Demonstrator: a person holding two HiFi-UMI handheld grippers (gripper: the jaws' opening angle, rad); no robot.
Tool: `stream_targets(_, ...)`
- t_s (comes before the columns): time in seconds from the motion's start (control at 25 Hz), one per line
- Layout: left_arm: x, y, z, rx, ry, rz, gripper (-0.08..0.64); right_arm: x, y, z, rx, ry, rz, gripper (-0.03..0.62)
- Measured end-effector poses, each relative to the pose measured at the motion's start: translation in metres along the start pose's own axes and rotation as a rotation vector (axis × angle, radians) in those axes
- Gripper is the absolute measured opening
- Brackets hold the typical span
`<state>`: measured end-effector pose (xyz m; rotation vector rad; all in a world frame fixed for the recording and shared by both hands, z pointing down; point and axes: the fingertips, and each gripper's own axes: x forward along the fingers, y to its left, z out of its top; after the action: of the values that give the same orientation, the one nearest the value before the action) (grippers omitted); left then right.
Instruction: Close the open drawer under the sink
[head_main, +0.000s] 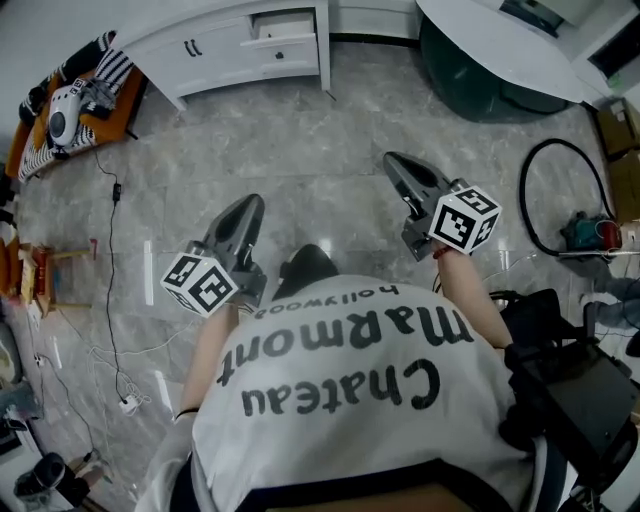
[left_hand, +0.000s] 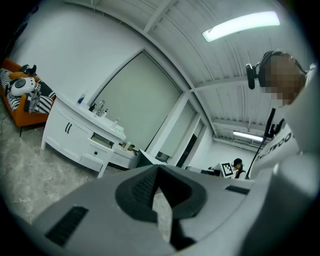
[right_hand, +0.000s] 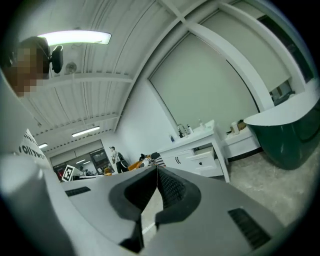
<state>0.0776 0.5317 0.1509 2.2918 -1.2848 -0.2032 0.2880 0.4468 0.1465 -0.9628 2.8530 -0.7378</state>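
**Both grippers shut and empty, well short of the open vanity drawer**

Nearest the camera is the person's white T-shirt (head_main: 350, 400), printed in black with "Chateau Marmont" and, smaller, "hollywood"; it reads upside down in the head view. A dark shoe (head_main: 305, 268) pokes out just past the hem, mostly hidden by the shirt. Black camera gear (head_main: 570, 400) at the lower right is cut off by the frame.

The left gripper (head_main: 248, 207) and right gripper (head_main: 395, 160) are held level in front of the body. In each gripper view the ribbed pads meet at the tips with nothing between them.

Grey marble floor (head_main: 300, 130) lies between the grippers and the white vanity cabinet (head_main: 215, 45). A thin cable (head_main: 110, 290) trails down the left side to a white plug (head_main: 128, 404), and a black hose (head_main: 550, 190) loops on the right; both lie off to the sides. A teal object (head_main: 583, 232) beside the hose is too small to identify.

The drawer (head_main: 283, 30) stands pulled out at the cabinet's right end, well apart from both grippers. The vanity's top is cut off at the upper edge of the head view. The left gripper view shows a faucet (left_hand: 100, 106) on it.

Left of the vanity, a black-and-white plush toy (head_main: 62, 115) lies on an orange seat (head_main: 120, 105). To the right is a dark green curved unit (head_main: 480, 75).
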Motion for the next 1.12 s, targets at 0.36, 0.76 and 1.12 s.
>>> stream_targets(0.36, 0.013, 0.041, 0.001, 0.016, 0.07, -0.014, 0.008, 0.029, 0.001, 0.027, -0.035, -0.151, -0.019, 0.012)
stream_targets(0.76, 0.063, 0.129, 0.102, 0.077, 0.0, -0.16, 0.008, 0.16, -0.019, 0.061, 0.041, -0.172, -0.033, 0.012)
stream_targets(1.12, 0.12, 0.211, 0.174, 0.111, 0.06, -0.249, 0.008, 0.254, -0.049, 0.094, 0.068, -0.227, -0.132, 0.012)
